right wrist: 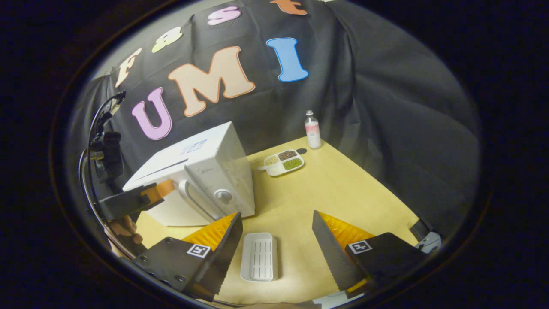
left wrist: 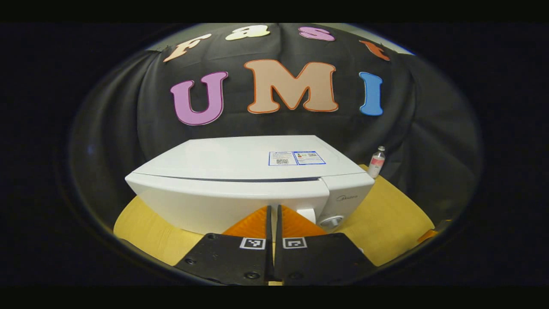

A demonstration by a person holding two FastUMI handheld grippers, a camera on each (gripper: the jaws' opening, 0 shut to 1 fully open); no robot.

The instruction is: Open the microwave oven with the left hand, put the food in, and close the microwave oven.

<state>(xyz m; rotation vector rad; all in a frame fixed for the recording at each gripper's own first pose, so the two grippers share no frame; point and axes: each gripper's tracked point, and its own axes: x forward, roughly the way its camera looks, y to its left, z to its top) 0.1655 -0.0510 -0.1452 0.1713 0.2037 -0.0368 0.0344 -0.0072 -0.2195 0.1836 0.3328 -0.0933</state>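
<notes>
Microwave (left wrist: 240,184), one, door closed, sits on the bench (left wrist: 386,214) just ahead of the left claw (left wrist: 273,214), whose fingers are pressed together. One bottle (left wrist: 377,161) stands beyond it to the right. The right claw (right wrist: 274,234) is spread above one white empty tray (right wrist: 258,256); one three-compartment food dish (right wrist: 284,162) lies well ahead, beside the microwave.

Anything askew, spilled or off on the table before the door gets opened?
Nothing stands out. The microwave sits square with its door shut, the divided food tray looks unspilled behind it, the bottle is upright, and the empty white tray lies flat between the right tool's fingers.
</notes>
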